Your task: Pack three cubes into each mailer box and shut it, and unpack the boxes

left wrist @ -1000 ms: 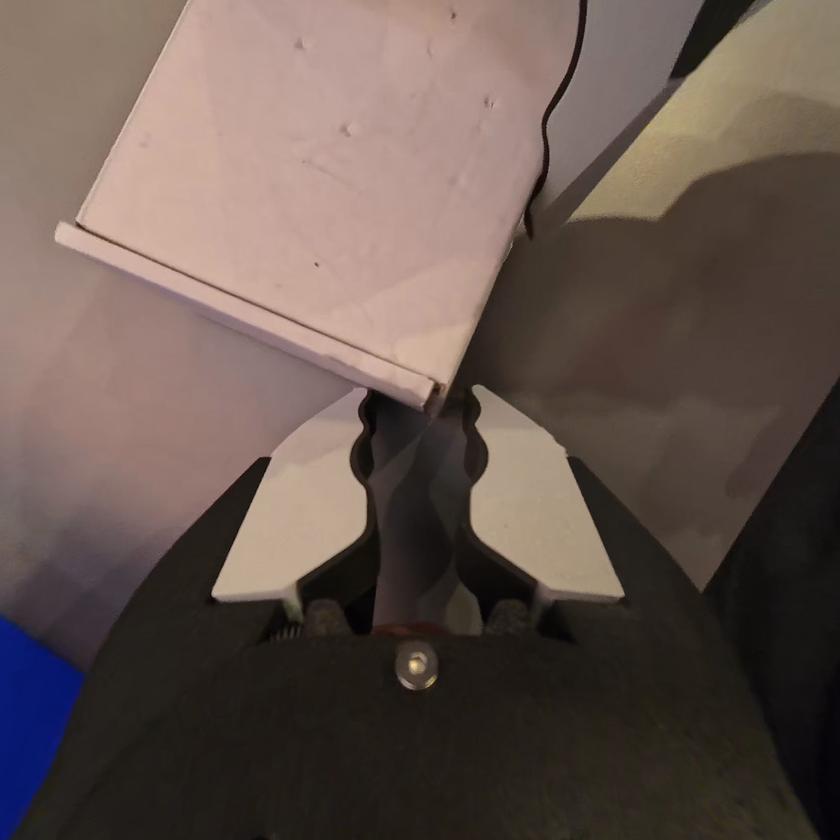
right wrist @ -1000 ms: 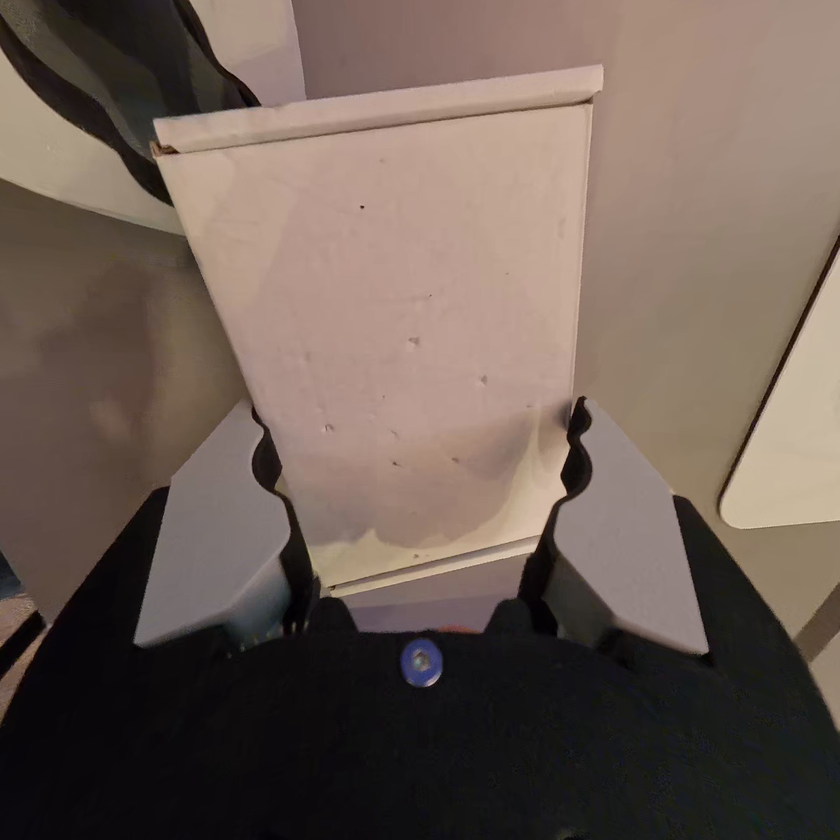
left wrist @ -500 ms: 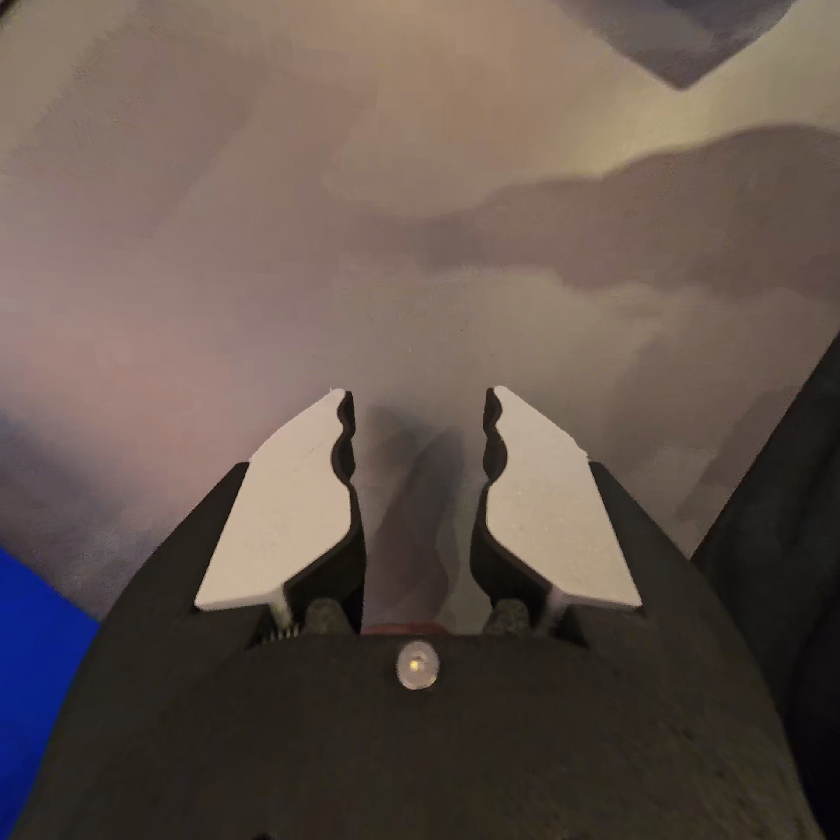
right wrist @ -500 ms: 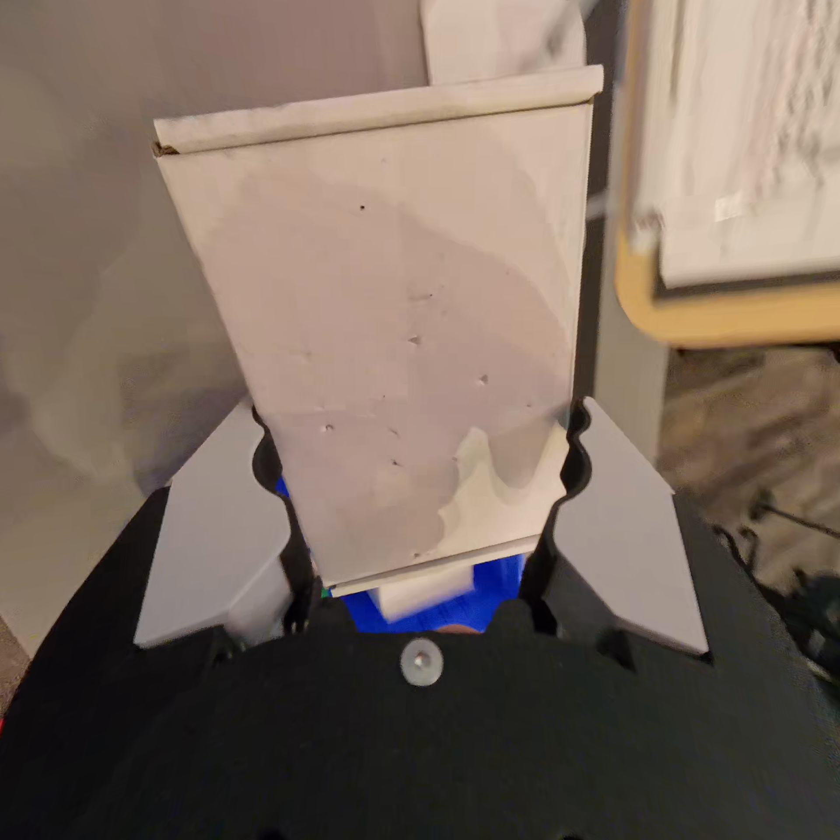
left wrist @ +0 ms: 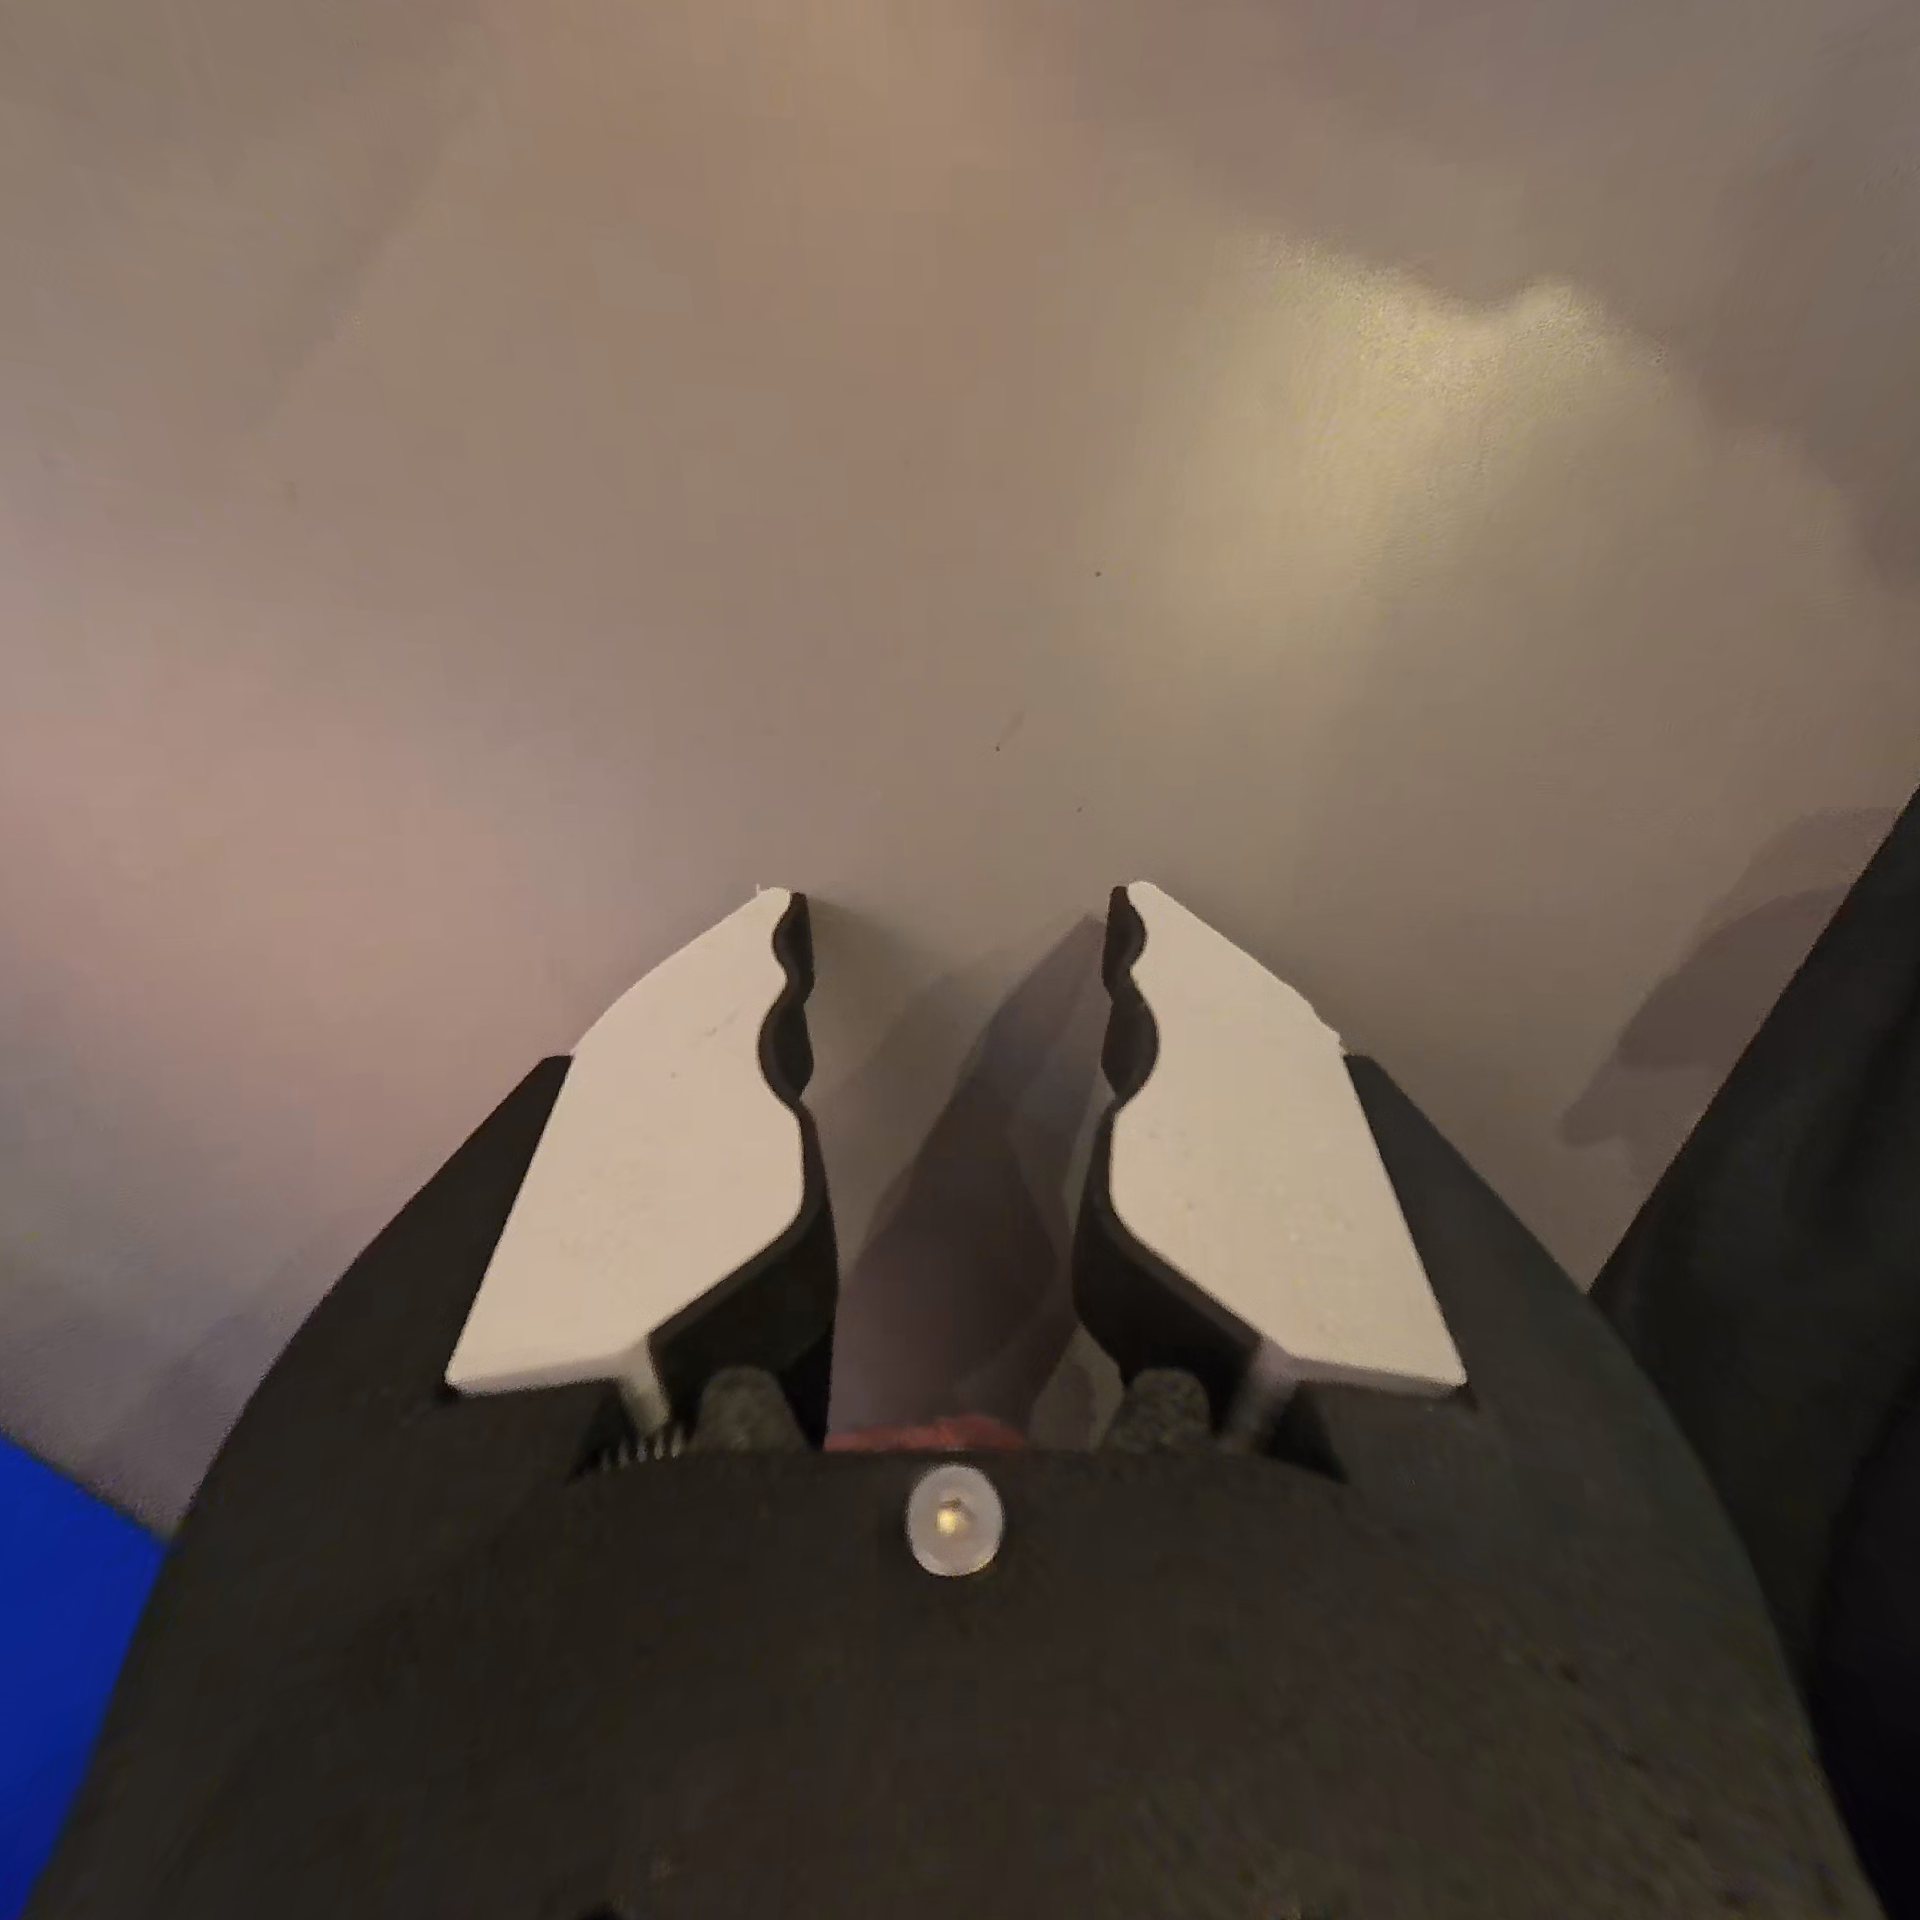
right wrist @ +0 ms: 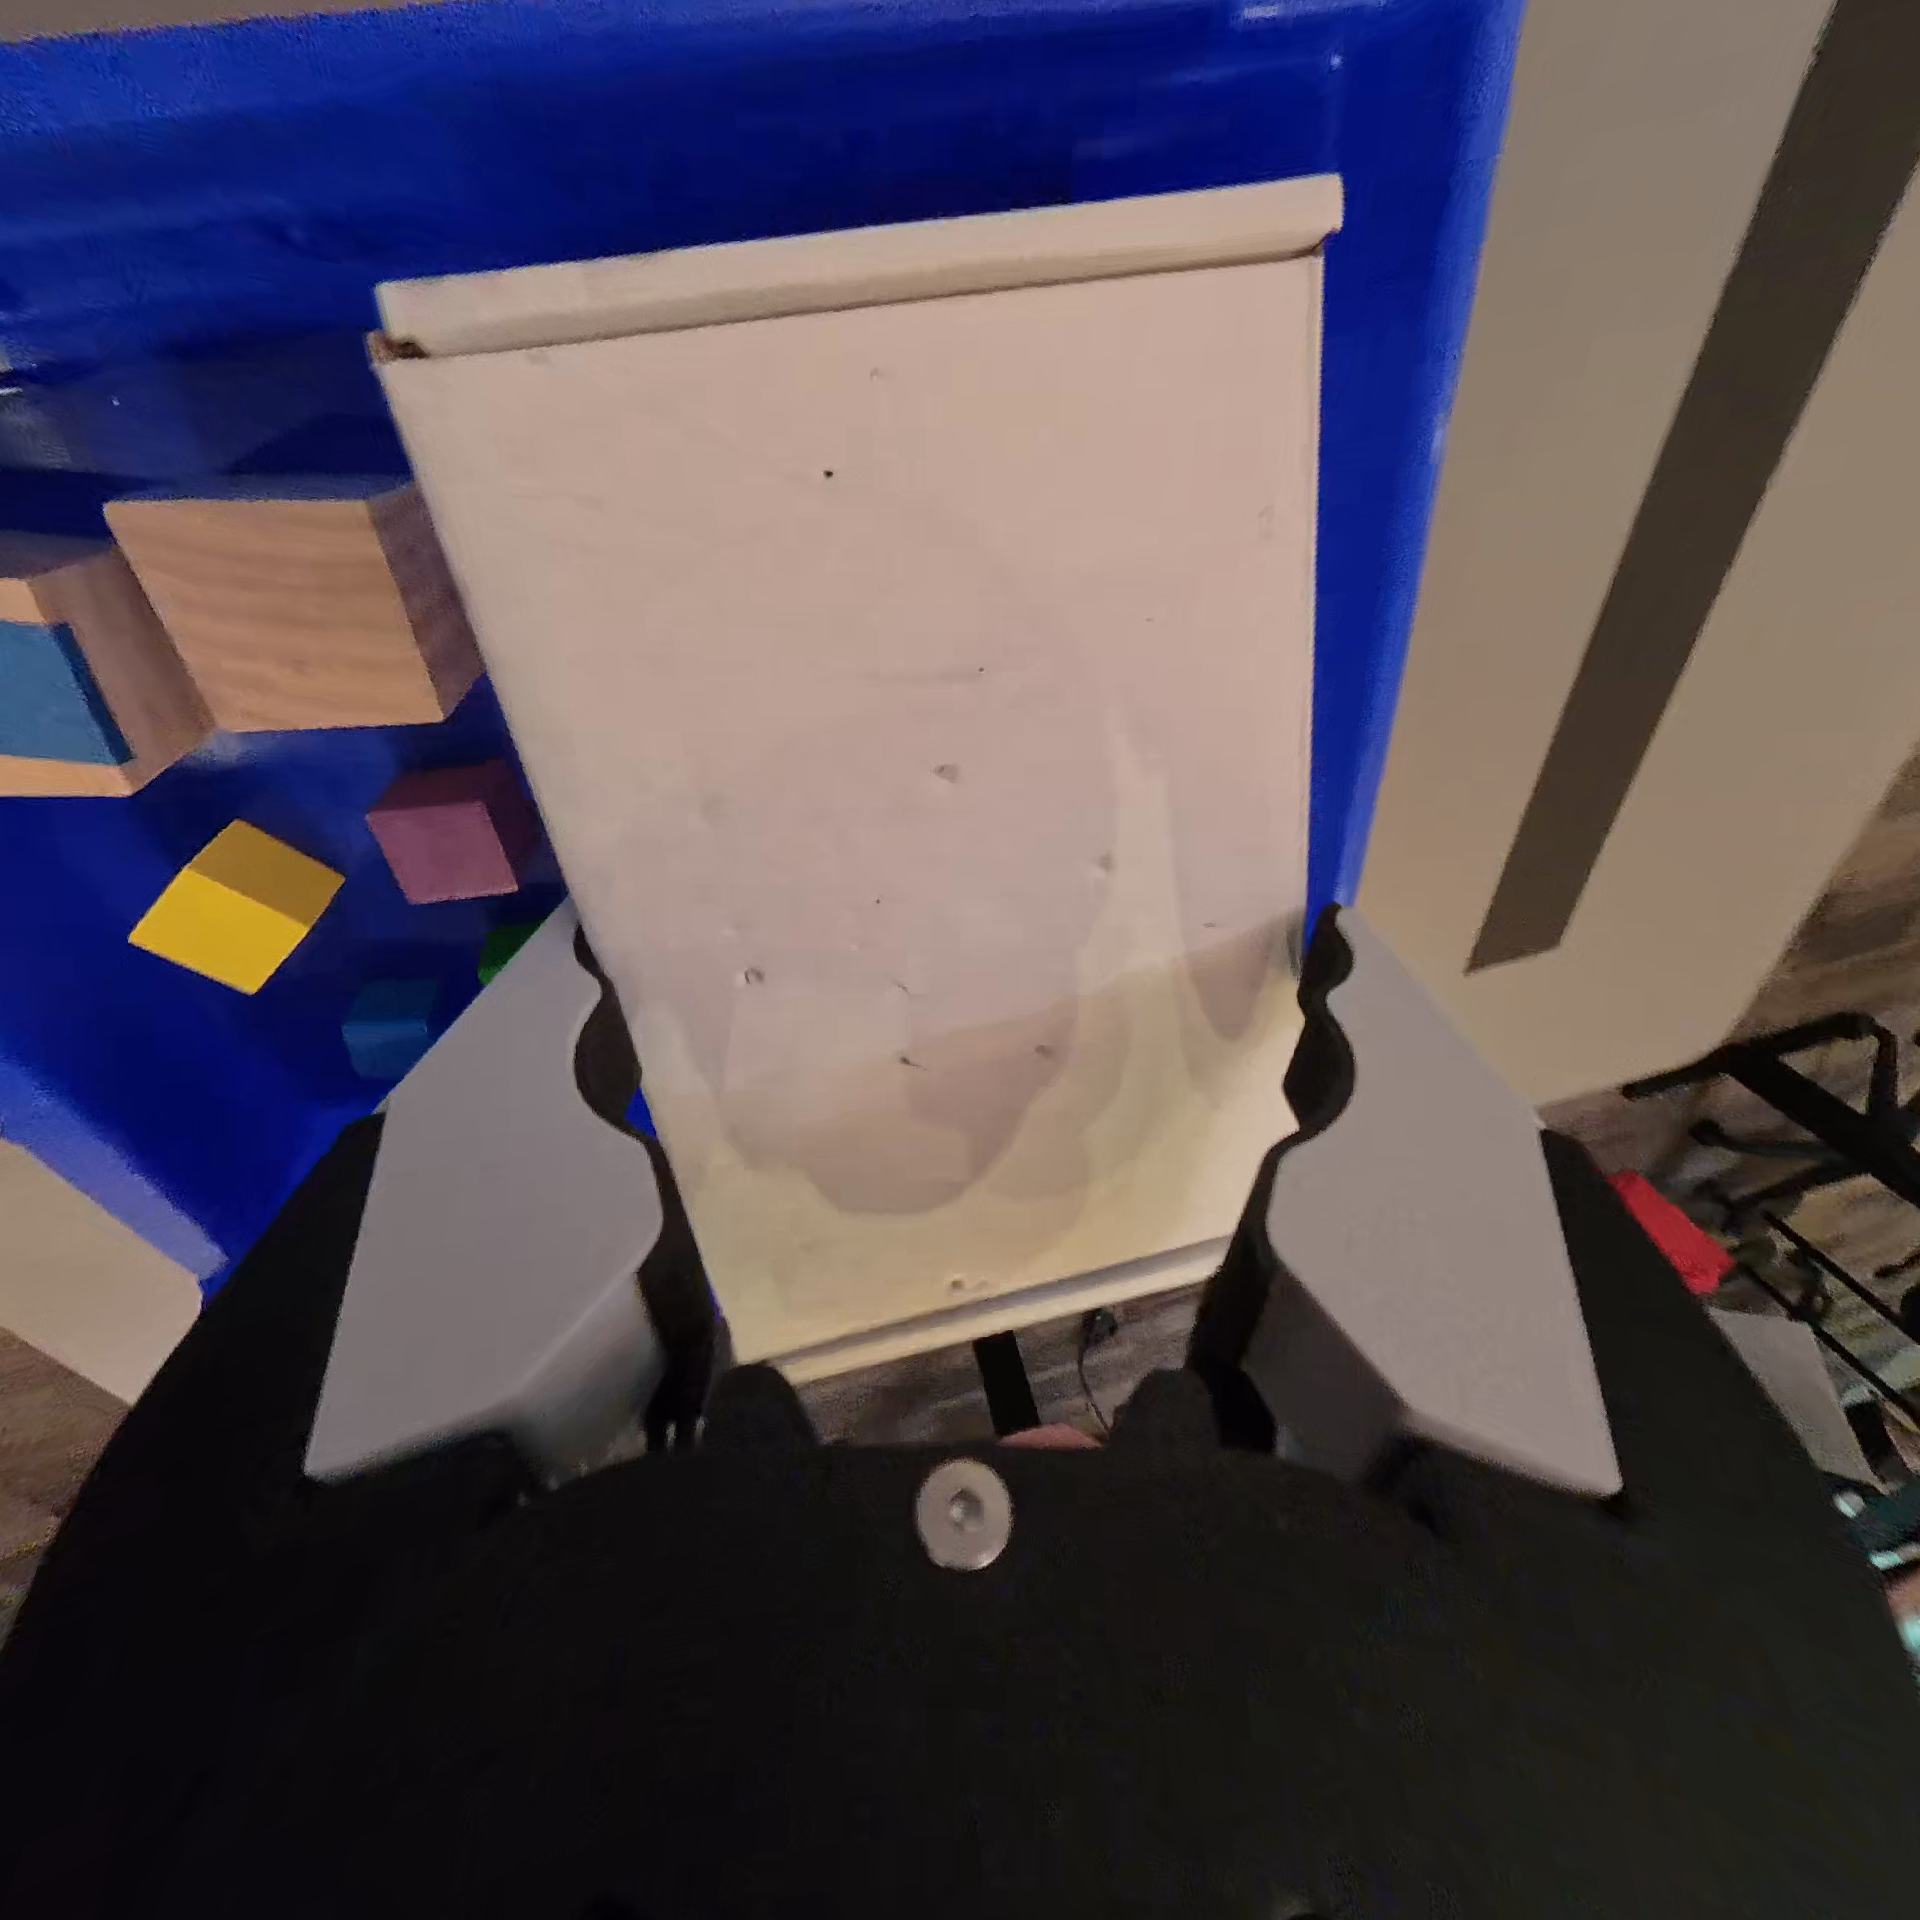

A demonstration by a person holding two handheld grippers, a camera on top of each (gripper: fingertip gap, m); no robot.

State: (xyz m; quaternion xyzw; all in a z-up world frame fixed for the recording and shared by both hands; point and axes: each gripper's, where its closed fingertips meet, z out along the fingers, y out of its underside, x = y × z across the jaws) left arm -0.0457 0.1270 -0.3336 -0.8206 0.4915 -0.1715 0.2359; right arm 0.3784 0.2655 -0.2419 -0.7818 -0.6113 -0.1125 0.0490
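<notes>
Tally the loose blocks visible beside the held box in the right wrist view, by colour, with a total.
Left of the white mailer box, which the right gripper holds, on the blue surface:
Plain wood block: 1
Wood block with a blue face: 1
Purple cube: 1
Yellow cube: 1
Blue cube: 1
Green cube, mostly hidden: 1
Total: 6

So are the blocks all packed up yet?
Not yet. The right gripper holds a closed white cardboard mailer box, so one box looks shut; its contents are hidden. The left gripper is open and empty. A yellow cube and a purple cube lie loose on the blue mat.
</notes>
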